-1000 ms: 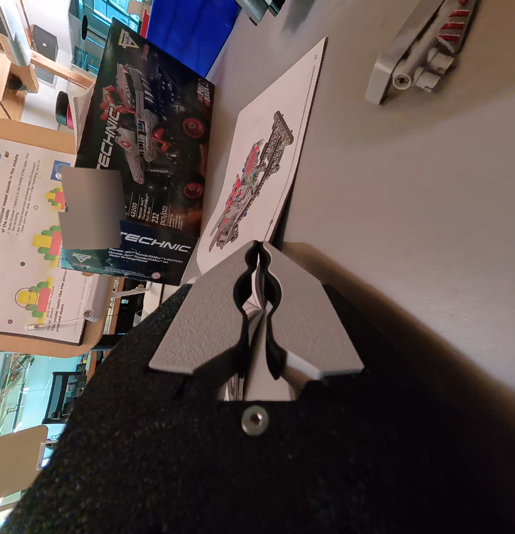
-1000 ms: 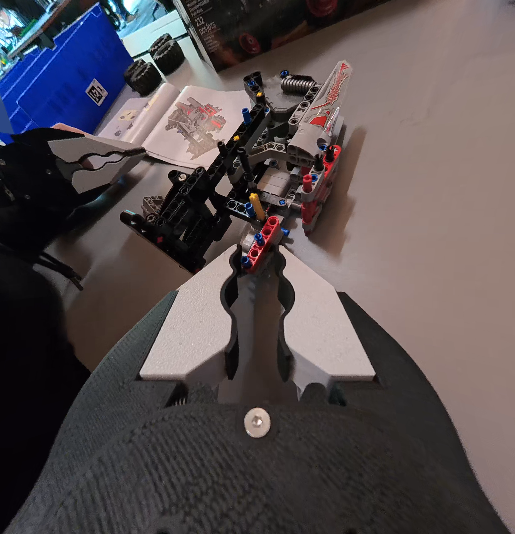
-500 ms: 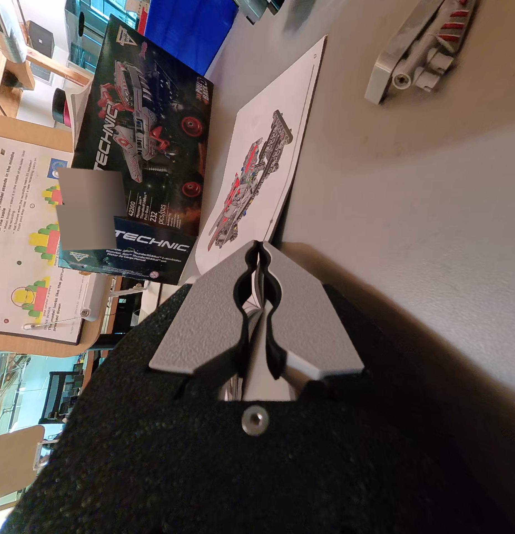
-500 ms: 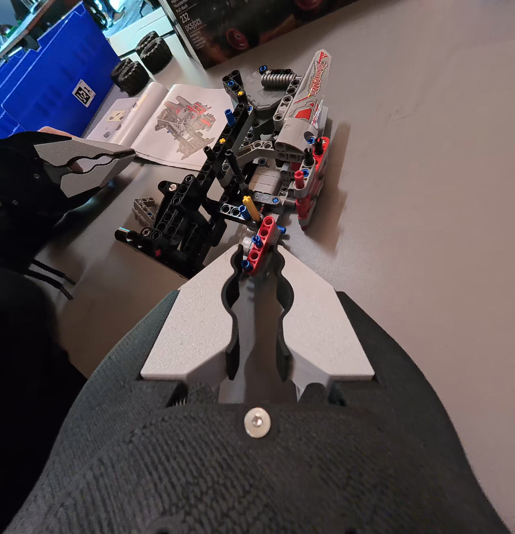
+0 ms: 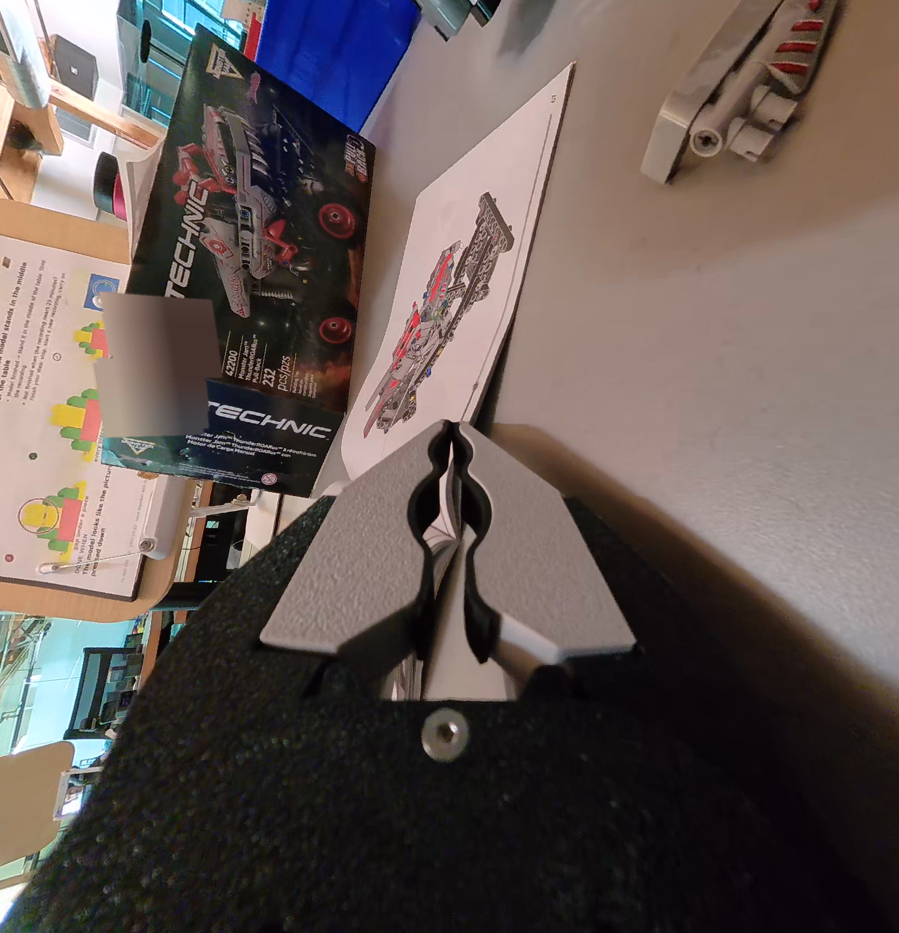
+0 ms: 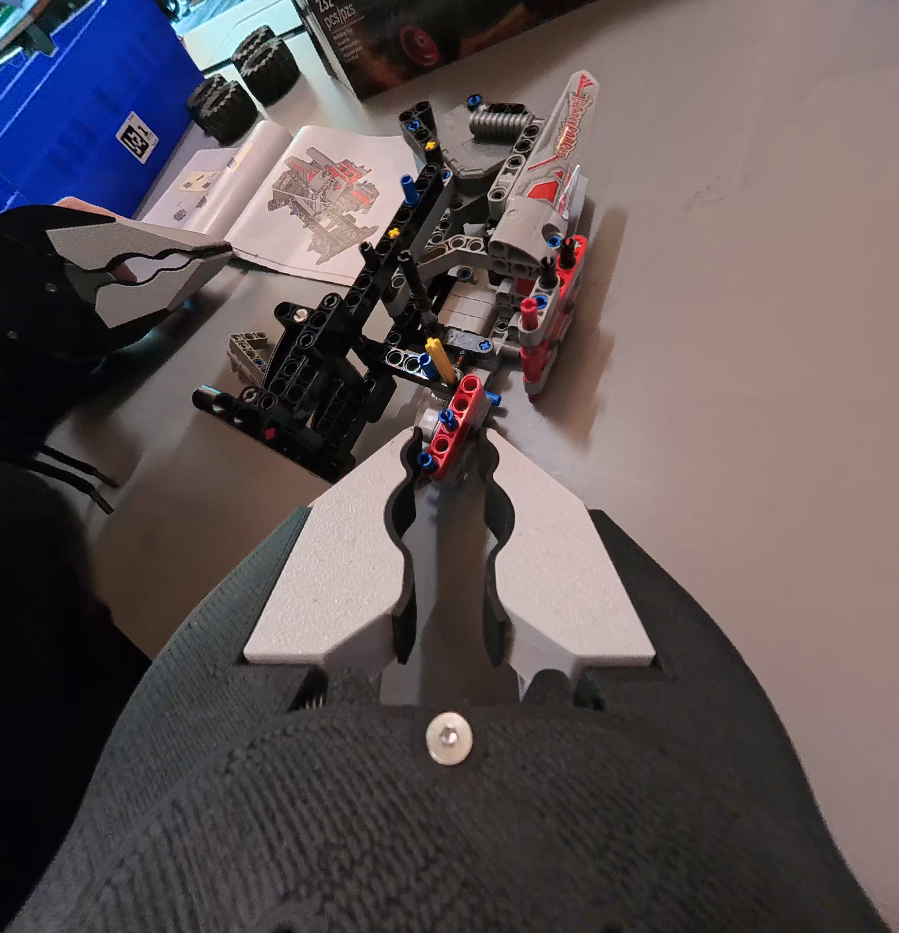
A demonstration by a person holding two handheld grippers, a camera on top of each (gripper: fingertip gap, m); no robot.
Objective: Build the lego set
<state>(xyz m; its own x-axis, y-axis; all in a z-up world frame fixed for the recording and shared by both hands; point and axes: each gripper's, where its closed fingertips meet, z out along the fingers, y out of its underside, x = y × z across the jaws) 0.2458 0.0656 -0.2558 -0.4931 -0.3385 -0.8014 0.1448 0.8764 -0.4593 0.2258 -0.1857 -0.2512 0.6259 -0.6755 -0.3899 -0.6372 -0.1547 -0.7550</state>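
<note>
The half-built truck frame [image 6: 366, 313], made of black beams with a silver and red side panel [image 6: 548, 176], lies on the grey table [image 6: 740, 353]. My right gripper [image 6: 450, 439] is shut on a short red beam with blue pins [image 6: 457, 419], held at the near end of the frame. The open instruction booklet [image 6: 306, 202] lies to the left of the frame. My left gripper [image 5: 450, 429] is shut on the near edge of a booklet page [image 5: 467, 282]. It also shows in the right wrist view [image 6: 220, 250], at the booklet's corner.
The set's dark box [image 5: 255, 262] stands behind the booklet, with a blue bin [image 6: 74, 121] and black tyres [image 6: 245, 75] to its left. A loose silver panel piece [image 5: 730, 101] and a small grey beam [image 6: 248, 348] lie on the table. A printed sheet on a wooden board [image 5: 28, 404] stands beyond the table. The gap from one gripper's tips to the other's is roughly 25 centimetres.
The right wrist view has shifted a little closer to the frame, with the red beam still between the fingers. The left gripper has stayed shut on the page and barely moved.
</note>
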